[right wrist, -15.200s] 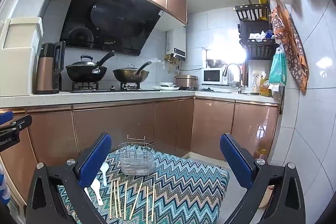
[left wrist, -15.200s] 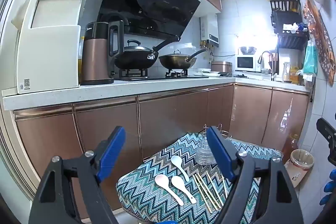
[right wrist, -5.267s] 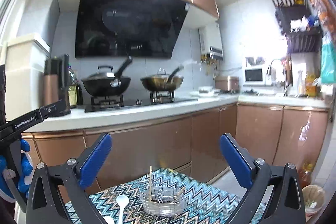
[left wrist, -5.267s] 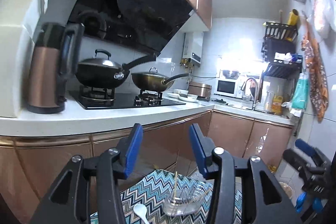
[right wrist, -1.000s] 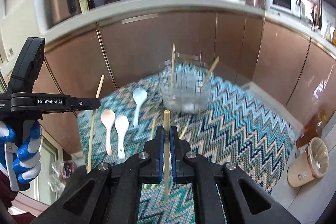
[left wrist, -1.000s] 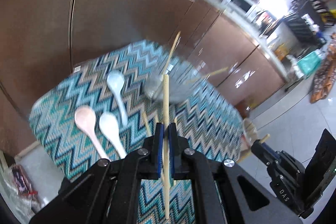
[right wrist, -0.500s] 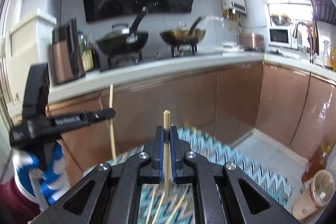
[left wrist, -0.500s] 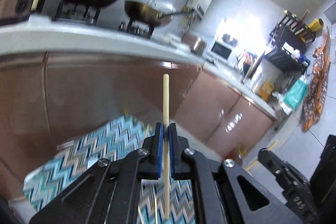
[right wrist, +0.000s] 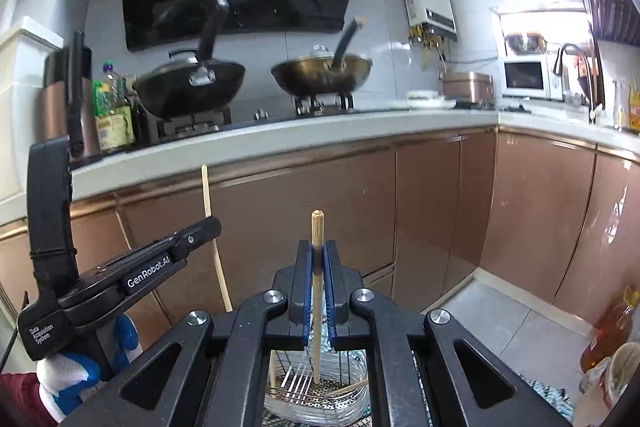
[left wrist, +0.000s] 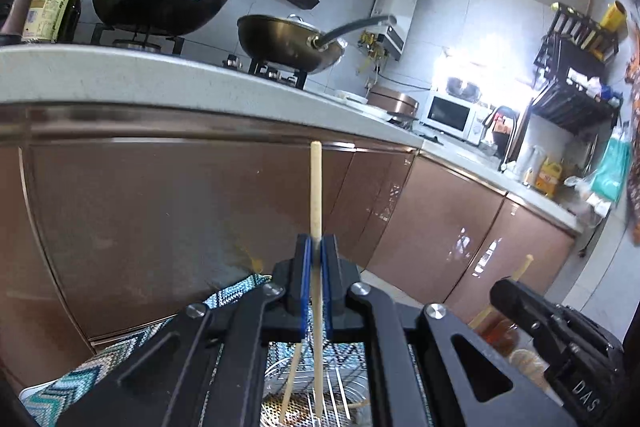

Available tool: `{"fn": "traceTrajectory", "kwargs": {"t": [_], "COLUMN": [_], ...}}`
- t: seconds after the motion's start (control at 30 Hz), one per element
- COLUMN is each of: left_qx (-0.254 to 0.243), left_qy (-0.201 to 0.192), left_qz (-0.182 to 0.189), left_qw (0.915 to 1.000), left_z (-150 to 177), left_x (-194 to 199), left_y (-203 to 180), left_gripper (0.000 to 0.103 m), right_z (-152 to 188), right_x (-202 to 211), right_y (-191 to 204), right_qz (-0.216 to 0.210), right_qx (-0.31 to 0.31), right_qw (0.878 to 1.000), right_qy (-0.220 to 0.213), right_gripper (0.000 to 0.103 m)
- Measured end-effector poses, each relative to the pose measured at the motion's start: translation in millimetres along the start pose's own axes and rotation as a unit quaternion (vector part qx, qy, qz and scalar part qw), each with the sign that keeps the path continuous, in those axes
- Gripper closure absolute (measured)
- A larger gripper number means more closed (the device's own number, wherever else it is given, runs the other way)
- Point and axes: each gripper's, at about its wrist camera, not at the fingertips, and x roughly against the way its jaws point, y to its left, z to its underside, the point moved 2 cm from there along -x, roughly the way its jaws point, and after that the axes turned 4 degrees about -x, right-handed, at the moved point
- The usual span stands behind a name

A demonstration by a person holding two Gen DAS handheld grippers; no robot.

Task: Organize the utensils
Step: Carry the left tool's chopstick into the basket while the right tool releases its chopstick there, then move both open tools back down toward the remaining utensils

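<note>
Left wrist view: your left gripper (left wrist: 316,255) is clamped on one chopstick (left wrist: 315,187), blue pads pinching the shaft partway along; you hold it upright so the lower end can drop straight down; that end already reaches into the drainer basket (left wrist: 344,383) directly beneath; material pale bamboo or wood, slim, round, matte; a second stick (left wrist: 291,383) leans inside the basket; basket of thin wire bars over a perforated floor, seated on a zigzag cloth (left wrist: 120,347), teal and white, woven look; your right gripper's black body (left wrist: 560,331) stands at the lower right with its stick tip (left wrist: 524,267) showing above it.

Right wrist view: your right gripper (right wrist: 317,263) is likewise closed on its own chopstick (right wrist: 317,235), vertical, tip rounded, lower end hanging over the drainer basket (right wrist: 356,383), judged ready for release; clear rounded tray under the wire frame; another stick lies slanted within; your left gripper (right wrist: 200,231) is alongside at the left, its chopstick (right wrist: 206,191) upright, gloved hand (right wrist: 76,375) below; glossy copper cabinet fronts (right wrist: 440,207) behind.
</note>
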Motion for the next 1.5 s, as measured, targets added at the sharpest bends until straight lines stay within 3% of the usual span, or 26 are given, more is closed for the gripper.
{"fn": "traceTrajectory", "kwargs": {"t": [0.13, 0.2, 0.27, 0.37, 0.77, 0.87, 1.17, 1.5], "left_qx": [-0.008, -0.012, -0.012, -0.017, -0.014, -0.007, -0.005, 0.009], "left_qy": [0.011, 0.019, 0.023, 0.015, -0.014, -0.018, -0.051, -0.042], "left_qz": [-0.002, -0.001, 0.005, 0.006, 0.0, 0.001, -0.003, -0.006], "left_qw": [0.9999, 0.9998, 0.9997, 0.9997, 0.9998, 0.9998, 0.9987, 0.9991], "left_z": [23.5, 29.9, 30.5, 22.8, -30.2, -39.4, -52.5, -52.3], "left_x": [-14.6, -15.8, -9.3, 10.5, 134.5, 169.5, 266.0, 336.2], "left_y": [-0.2, -0.4, 0.4, 1.6, 11.7, 15.6, 25.6, 47.1], "left_gripper": [0.096, 0.088, 0.08, 0.079, 0.073, 0.066, 0.063, 0.063], "right_z": [22.2, 27.9, 27.0, 20.5, -13.1, -19.5, -30.5, -27.4], "right_x": [-17.5, -17.8, -13.3, 2.6, 107.3, 136.4, 213.8, 265.4], "right_y": [-9.3, -12.4, -14.6, -14.7, 23.1, 36.7, 78.4, 115.5], "right_qz": [-0.002, 0.001, 0.003, 0.007, 0.018, 0.019, 0.022, 0.017], "right_qx": [-0.008, -0.014, -0.021, -0.021, 0.003, 0.008, 0.035, 0.047], "right_qw": [1.0, 1.0, 0.999, 1.0, 0.999, 0.998, 0.996, 0.996], "right_qy": [0.022, 0.027, 0.024, 0.014, -0.038, -0.053, -0.076, -0.08], "right_gripper": [0.097, 0.089, 0.083, 0.083, 0.079, 0.076, 0.075, 0.075]}}
